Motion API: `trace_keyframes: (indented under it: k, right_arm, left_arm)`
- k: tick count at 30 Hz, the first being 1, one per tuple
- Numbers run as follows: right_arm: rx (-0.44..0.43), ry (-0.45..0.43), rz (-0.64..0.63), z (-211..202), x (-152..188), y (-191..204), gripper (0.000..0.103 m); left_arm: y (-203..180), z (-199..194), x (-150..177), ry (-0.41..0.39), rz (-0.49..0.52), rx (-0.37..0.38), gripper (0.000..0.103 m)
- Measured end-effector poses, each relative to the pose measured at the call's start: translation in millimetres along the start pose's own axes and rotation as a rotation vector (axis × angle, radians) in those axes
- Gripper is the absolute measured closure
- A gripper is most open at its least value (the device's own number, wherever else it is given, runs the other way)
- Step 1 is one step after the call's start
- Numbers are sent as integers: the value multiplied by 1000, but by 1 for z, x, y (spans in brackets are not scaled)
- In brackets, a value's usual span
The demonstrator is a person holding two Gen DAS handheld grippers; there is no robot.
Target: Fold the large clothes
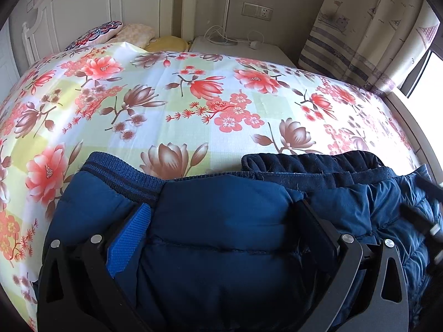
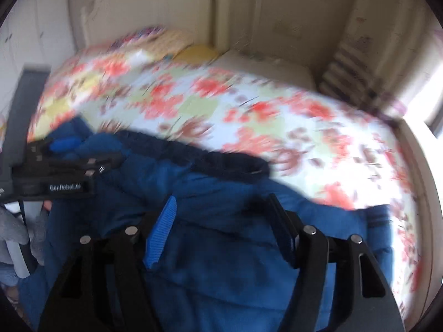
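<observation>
- My left gripper (image 1: pixel 221 218) is clamped around a fat puffy fold of the blue padded jacket (image 1: pixel 221 249). The fabric bulges between both fingers, filling the lower middle of the left wrist view.
- The jacket lies along the bottom of that frame on the floral bedsheet (image 1: pixel 193 96), with its dark ribbed hem (image 1: pixel 121 174) at centre left and a fuzzy navy collar bit (image 1: pixel 304 160) at centre right.
- My right gripper (image 2: pixel 221 221) shows at the bottom of its own very blurry view. Its fingers stand spread over the jacket, and I can't tell if the pads really bite into it.
- Pillows (image 1: pixel 110 31) are in the upper left, a white nightstand (image 1: pixel 235 48) at top centre, and a curtain (image 1: pixel 373 33) in the upper right.
- In the right view, a grey-gloved hand (image 2: pixel 16 232) sits at the left edge.
</observation>
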State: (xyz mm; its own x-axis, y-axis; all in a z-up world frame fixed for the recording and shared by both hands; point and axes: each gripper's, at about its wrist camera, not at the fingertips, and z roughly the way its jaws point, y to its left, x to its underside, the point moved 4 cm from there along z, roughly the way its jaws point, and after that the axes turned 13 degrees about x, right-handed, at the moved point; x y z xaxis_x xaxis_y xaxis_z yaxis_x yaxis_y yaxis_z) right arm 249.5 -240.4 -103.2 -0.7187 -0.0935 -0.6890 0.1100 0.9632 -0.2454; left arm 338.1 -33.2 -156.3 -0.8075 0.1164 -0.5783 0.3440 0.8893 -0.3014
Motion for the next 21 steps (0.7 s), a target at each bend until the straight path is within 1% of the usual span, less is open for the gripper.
trace_keyframes:
  k: [2, 3, 4, 5, 6, 7, 8, 11, 12, 13, 14, 15, 17, 19, 20, 21]
  right_arm:
    - [48, 11, 55, 3, 4, -37, 28]
    - [68, 45, 90, 13, 11, -60, 26]
    - [71, 83, 111, 26, 20, -74, 26]
    - [38, 126, 140, 41, 31, -85, 25]
    - [-63, 159, 228, 55, 43, -95, 23]
    - [-116, 156, 286, 59, 47, -103, 23]
    - [-124, 151, 293, 58, 47, -105, 23]
    - [-84, 134, 256, 56, 47, -98, 21]
    - [-79, 128, 253, 56, 47, -98, 21]
    - [-81, 126, 255, 55, 48, -98, 21]
    - [-84, 126, 258, 55, 48, -97, 21]
    - [-83, 124, 258, 55, 49, -96, 21]
    - [-72, 123, 249, 56, 48, -95, 21]
    - [-61, 120, 241, 56, 48, -94, 21]
    - [-60, 119, 240, 56, 48, -93, 21]
    - [-61, 118, 242, 56, 48, -93, 21]
  left_arm:
    - [0, 0, 0, 1, 0, -1, 4]
    - [0, 0, 0, 0, 0, -1, 4]
    - [0, 0, 0, 0, 0, 0, 4]
    - [0, 0, 0, -1, -1, 2, 4]
    - [0, -1, 0, -2, -3, 5, 4]
    - [0, -1, 0, -3, -4, 6, 4]
    - [0, -1, 0, -5, -5, 8, 4]
    - [-1, -1, -1, -4, -6, -1, 4]
    - [-3, -2, -1, 0, -1, -27, 4]
    - [-7, -6, -2, 1, 16, -70, 4]
    - [-19, -16, -6, -24, 55, -126, 4]
    - [-31, -25, -8, -52, 76, -115, 4]
    - [-63, -38, -11, -84, 125, -51, 4]
    - [-93, -38, -11, -83, 197, -33, 4]
    - [-108, -31, -8, -71, 247, -32, 4]
    - [-119, -16, -2, -42, 298, -54, 4]
